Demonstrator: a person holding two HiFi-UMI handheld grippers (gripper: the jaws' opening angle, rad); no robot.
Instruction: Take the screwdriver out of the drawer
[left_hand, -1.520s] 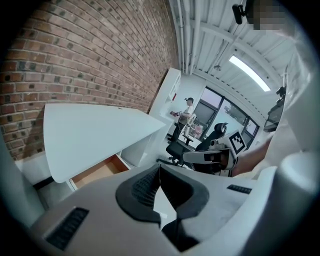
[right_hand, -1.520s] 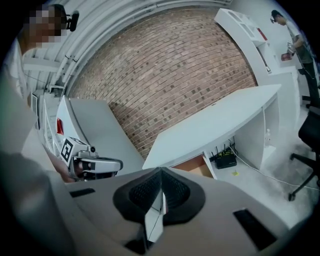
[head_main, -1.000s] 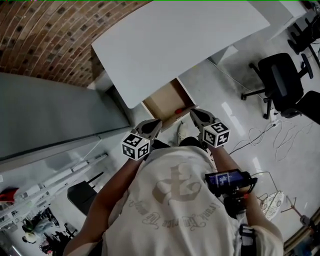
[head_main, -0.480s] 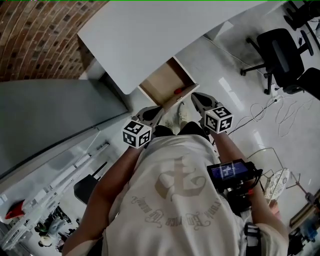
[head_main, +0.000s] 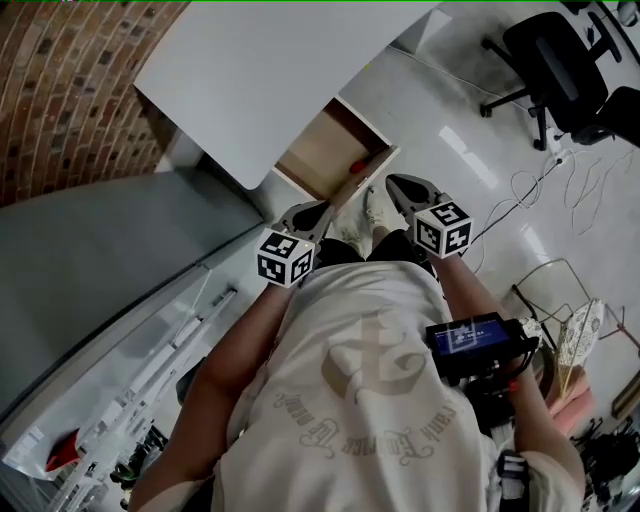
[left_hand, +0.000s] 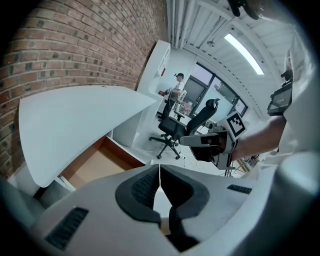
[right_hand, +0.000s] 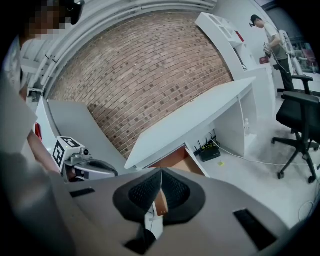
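Left gripper (head_main: 318, 208) and right gripper (head_main: 392, 182) — jaws together, empty — have sunk toward the open drawer (head_main: 322, 157).

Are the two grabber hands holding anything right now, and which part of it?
No, nothing is held. The left gripper and the right gripper are both shut, with nothing between their jaws.

Back of the drawer (head_main: 325, 150) under the white desktop (head_main: 260, 80); red thing (head_main: 357, 167) inside too small for identification.
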